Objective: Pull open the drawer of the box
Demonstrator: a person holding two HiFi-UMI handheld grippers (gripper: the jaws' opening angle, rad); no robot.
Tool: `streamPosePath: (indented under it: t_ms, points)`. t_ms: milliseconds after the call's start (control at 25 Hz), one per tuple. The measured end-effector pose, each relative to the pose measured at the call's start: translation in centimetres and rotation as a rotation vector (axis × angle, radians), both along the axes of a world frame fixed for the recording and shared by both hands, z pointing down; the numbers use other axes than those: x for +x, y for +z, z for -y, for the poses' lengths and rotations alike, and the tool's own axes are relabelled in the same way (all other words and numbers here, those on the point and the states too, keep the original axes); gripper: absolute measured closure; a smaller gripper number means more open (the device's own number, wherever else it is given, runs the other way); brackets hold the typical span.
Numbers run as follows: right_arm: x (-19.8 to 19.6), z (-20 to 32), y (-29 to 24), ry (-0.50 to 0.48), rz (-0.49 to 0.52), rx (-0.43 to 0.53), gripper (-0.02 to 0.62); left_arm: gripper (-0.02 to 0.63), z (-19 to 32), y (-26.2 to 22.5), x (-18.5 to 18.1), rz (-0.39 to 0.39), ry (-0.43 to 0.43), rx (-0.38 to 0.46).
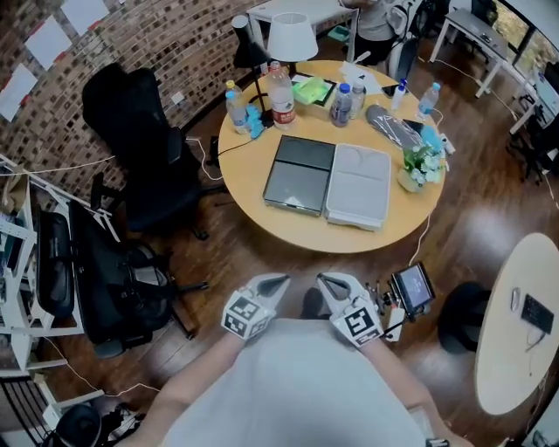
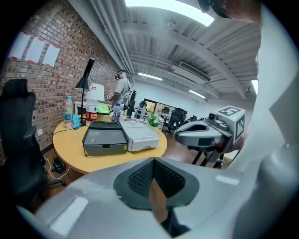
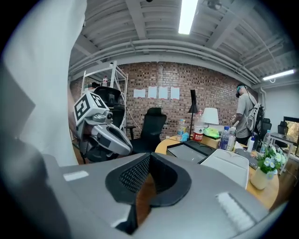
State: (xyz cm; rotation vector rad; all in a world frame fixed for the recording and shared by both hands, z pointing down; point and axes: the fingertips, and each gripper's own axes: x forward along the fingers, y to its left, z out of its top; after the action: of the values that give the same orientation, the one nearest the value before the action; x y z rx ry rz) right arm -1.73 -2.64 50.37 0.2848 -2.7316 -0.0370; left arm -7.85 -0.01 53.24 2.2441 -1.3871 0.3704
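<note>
drawer box (image 1: 300, 175) just beside white box (image 1: 359, 185) on round table (image 1: 249, 170), bottles (image 1: 281, 96) behind.

open-plan office with a loft look

a brick wall (image 1: 131, 35) with sheets of paper (image 1: 48, 39) taped to it runs behind a black swivel chair (image 1: 140, 131) and a round wooden table (image 1: 288, 231) carrying a table lamp (image 1: 291, 39) and water bottles (image 1: 281, 96). further off stand long desks (image 1: 476, 26) and more office chairs (image 2: 176, 119). overhead is a bare ceiling (image 3: 140, 28) with pipes and strip lights (image 3: 187, 11). a metal shelf rack (image 3: 110, 79) stands on the dark wood floor (image 1: 437, 253).
</note>
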Motion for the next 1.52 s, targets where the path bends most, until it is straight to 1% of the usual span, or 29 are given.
streamPosePath:
  t_ms: [80, 280, 440, 560, 680, 800, 920, 1080, 1200, 1320, 1400, 1440, 1520]
  points:
    - [-0.3, 1.5, -0.1, -0.015, 0.004, -0.005, 0.594, 0.601, 1.5, 0.1, -0.3, 0.022, -0.014, -0.008]
    - [-1.6, 4.1, -0.3, -0.085, -0.001, 0.005, 0.594, 0.601, 4.1, 1.2, -2.7, 0.161, -0.094, -0.025]
    - [-2.7, 6.4, -0.4, -0.125, 0.015, 0.002, 0.594, 0.601, 5.4, 1.1, -4.1, 0.238, -0.134, -0.048]
    - [-3.4, 7.2, -0.2, -0.151, 0.02, -0.007, 0.594, 0.6, 5.7, 1.4, -4.6, 0.256, -0.16, -0.062]
    - [-4.1, 7.5, -0.2, -0.166, 0.025, -0.016, 0.594, 0.6, 6.0, 1.5, -5.0, 0.262, -0.168, -0.061]
    - [-4.6, 7.4, 0.2, -0.177, -0.006, 0.0, 0.594, 0.6, 6.1, 1.9, -5.2, 0.264, -0.168, -0.058]
    - [-4.7, 7.4, 0.8, -0.179, -0.035, 0.017, 0.594, 0.6, 6.4, 2.6, -5.1, 0.261, -0.146, -0.06]
    - [-4.9, 7.8, 1.4, -0.149, -0.044, 0.026, 0.594, 0.6, 7.2, 4.0, -5.1, 0.24, -0.098, -0.086]
    - [-5.3, 8.2, 1.7, -0.112, -0.029, 0.004, 0.594, 0.6, 8.3, 4.5, -5.3, 0.267, -0.051, -0.085]
    - [-5.7, 8.2, 2.3, -0.091, -0.047, -0.004, 0.594, 0.6, 9.3, 5.3, -5.8, 0.337, 0.002, -0.087]
    - [-6.0, 8.2, 2.4, -0.079, -0.037, -0.008, 0.594, 0.6, 9.8, 6.6, -6.3, 0.396, 0.041, -0.105]
    - [-6.0, 8.2, 2.5, -0.075, -0.036, -0.01, 0.594, 0.6, 10.0, 7.3, -6.5, 0.437, 0.065, -0.109]
    - [-5.9, 8.0, 2.7, -0.066, -0.042, -0.018, 0.594, 0.6, 10.7, 8.5, -6.9, 0.556, 0.129, -0.099]
